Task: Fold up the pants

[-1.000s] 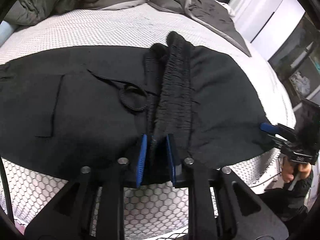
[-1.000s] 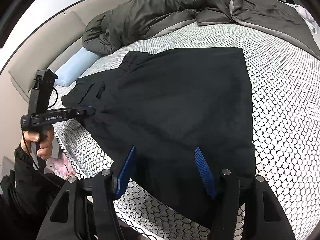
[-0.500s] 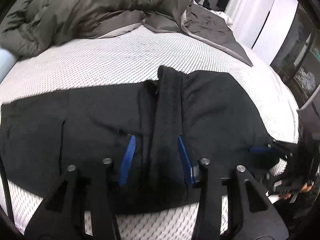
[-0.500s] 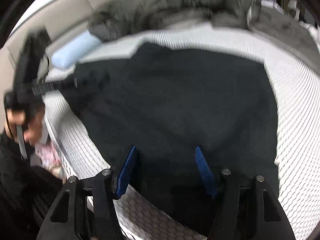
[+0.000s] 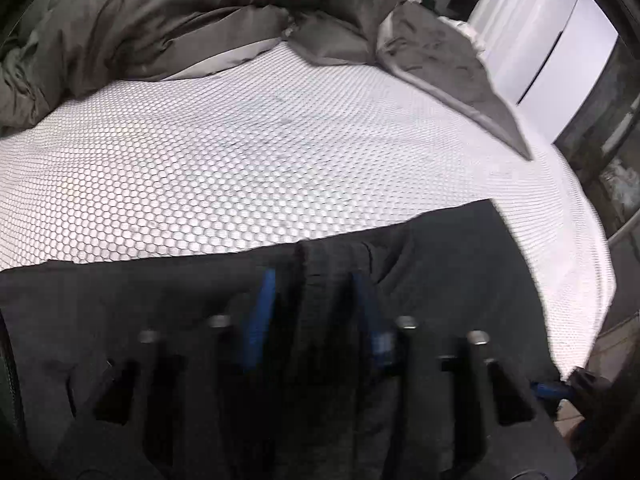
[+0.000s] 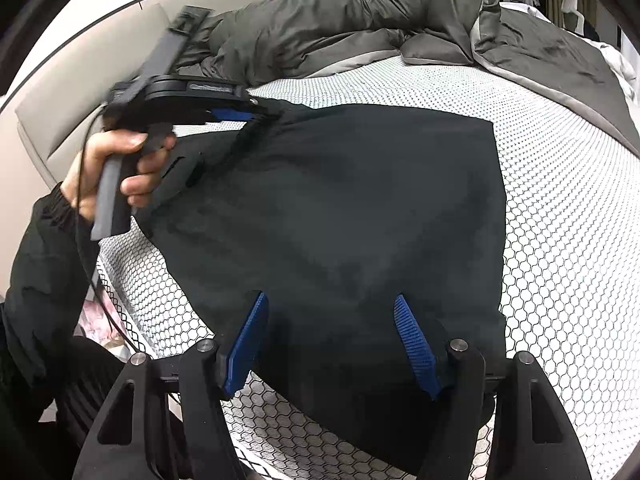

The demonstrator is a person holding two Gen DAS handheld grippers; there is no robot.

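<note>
Black pants [image 6: 352, 208] lie spread on the white honeycomb mattress [image 6: 560, 184]. My left gripper [image 5: 316, 312] straddles the bunched elastic waistband [image 5: 328, 276], its blue pads apart, and the band rides up with it. From the right wrist view the left gripper [image 6: 248, 114] is held high at the far left with the waist corner lifted. My right gripper [image 6: 332, 332] is open over the near edge of the pants, pads wide apart and empty.
A rumpled grey-green duvet [image 5: 160, 20] covers the far side of the bed, also in the right wrist view [image 6: 360, 20]. A beige headboard [image 6: 80, 92] stands at left. The mattress edge [image 6: 132, 264] drops off at lower left. White wardrobe doors [image 5: 552, 40] stand at right.
The left gripper's pads spread from tight on the waistband to wider apart, and it rose and moved forward, lifting the waist end. The right gripper stayed open over the pants' near edge.
</note>
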